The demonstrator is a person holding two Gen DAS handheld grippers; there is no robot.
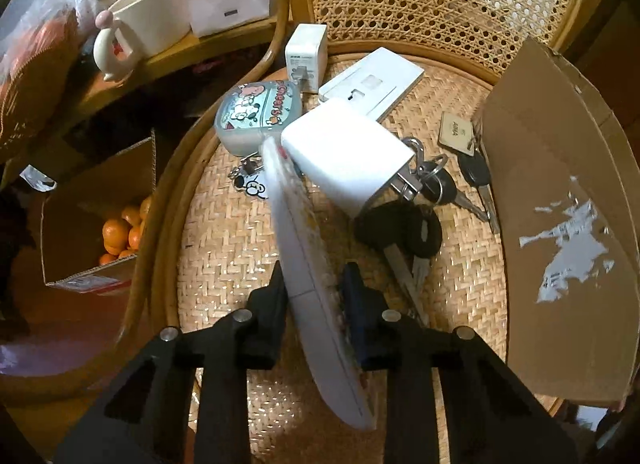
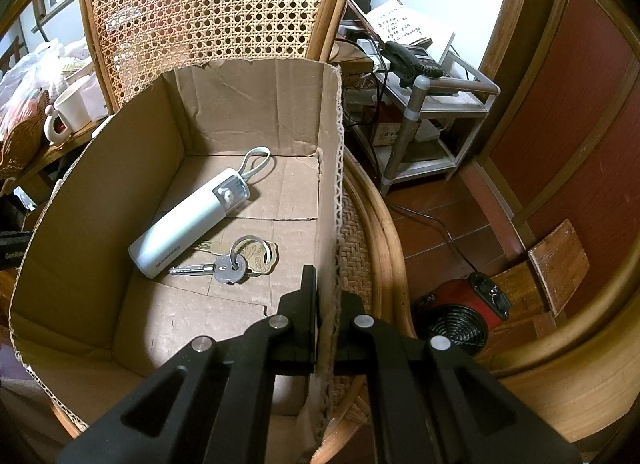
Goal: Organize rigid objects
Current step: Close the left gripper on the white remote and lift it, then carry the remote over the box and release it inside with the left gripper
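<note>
- Cardboard makes up the main container here: an open cardboard box (image 2: 256, 112) stands on the woven chair seat (image 1: 224, 232), and everything else is best placed against it.
- Inside the box, on its floor, lies a pale cylinder with a cord loop (image 2: 192, 220), tilted across the middle.
- Just beside that cylinder, nearer the box's front, rests a small bunch of keys with a wooden tag (image 2: 236, 260); one key touches the cylinder's lower end.
- At the box's right wall, the right gripper (image 2: 326, 304) is clamped shut on the cardboard edge, one finger inside the box and one outside.
- Outside the box, to its left on the seat, the left gripper (image 1: 314, 280) has its pads pressed on a long white remote (image 1: 308, 264), which looks blurred at its far end; no earlier view is given.
- Near the box's left wall lie dark car keys (image 1: 416, 224) and a wooden key tag (image 1: 458, 132).
- Farther from the box sit a white charger block (image 1: 348, 156), a cartoon-printed case (image 1: 256, 116), a flat white plate (image 1: 372, 84) and a small white adapter (image 1: 306, 52) at the seat's back.
- Well apart from the box, on the floor beside the chair, a second carton (image 1: 96, 224) holds oranges (image 1: 120, 236).
</note>
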